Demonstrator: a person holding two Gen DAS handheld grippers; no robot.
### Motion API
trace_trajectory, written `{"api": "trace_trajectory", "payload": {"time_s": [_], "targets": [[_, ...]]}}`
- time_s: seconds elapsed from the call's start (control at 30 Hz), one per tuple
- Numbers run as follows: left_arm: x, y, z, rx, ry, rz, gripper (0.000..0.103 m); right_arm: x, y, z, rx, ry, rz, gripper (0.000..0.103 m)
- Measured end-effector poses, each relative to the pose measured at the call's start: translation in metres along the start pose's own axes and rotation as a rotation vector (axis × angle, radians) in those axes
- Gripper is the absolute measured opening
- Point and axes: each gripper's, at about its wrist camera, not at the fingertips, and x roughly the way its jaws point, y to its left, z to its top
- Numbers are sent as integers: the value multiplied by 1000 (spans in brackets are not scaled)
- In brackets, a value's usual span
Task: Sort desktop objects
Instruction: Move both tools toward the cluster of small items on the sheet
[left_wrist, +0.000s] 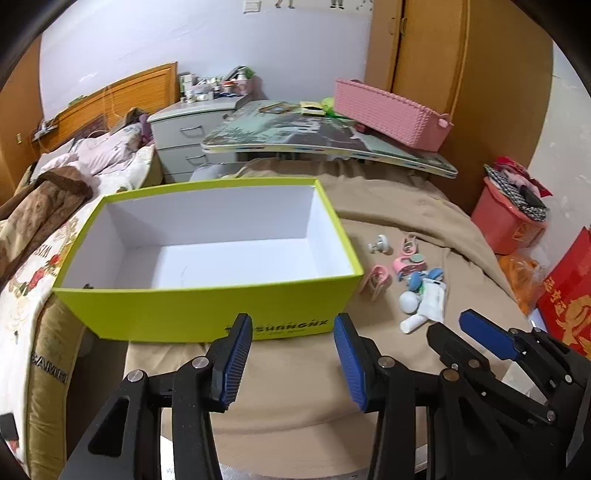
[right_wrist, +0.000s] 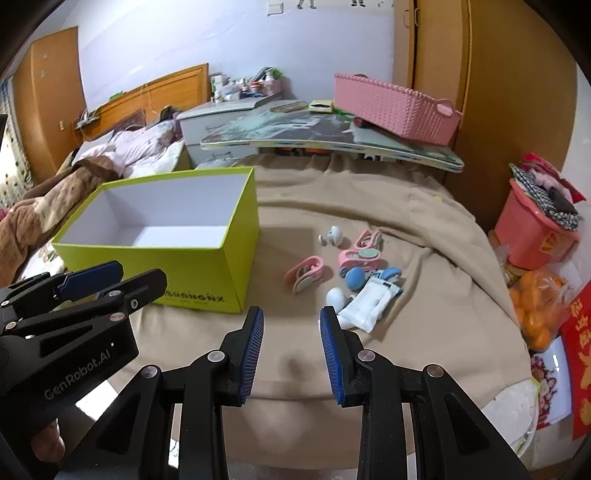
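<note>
- Pale lilac painted wall (right_wrist: 236, 40) at the back.
- Slatted wooden headboard (right_wrist: 155, 92) below that wall, rumpled bedding before it.
- Grey drawer chest (left_wrist: 184, 136) right of the headboard.
- Tall orange-brown wooden wardrobe (right_wrist: 498, 92) further right.

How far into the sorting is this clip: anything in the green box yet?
Nothing looks sorted: the green box shows only its bare white inside. In hand: nothing, since the left tongs and right tongs are both open and empty. Left: the whole cluster of small items, lying on the tan cloth to the right of the box.
</note>
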Motion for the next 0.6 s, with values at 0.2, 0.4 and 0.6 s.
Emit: {"api": "trace_trajectory", "payload": {"time_s": [0.2,0.4,0.6], "targets": [[2,-8,10,18,-3,13,47,0,-7,7,22,-8,10,33],[3,-12,10,-16,-4,49,47,6,-16,12,21,-6,43,33],[5,-12,8,-21,7,91,47,12,-19,9,30,-3,83,33]]}}
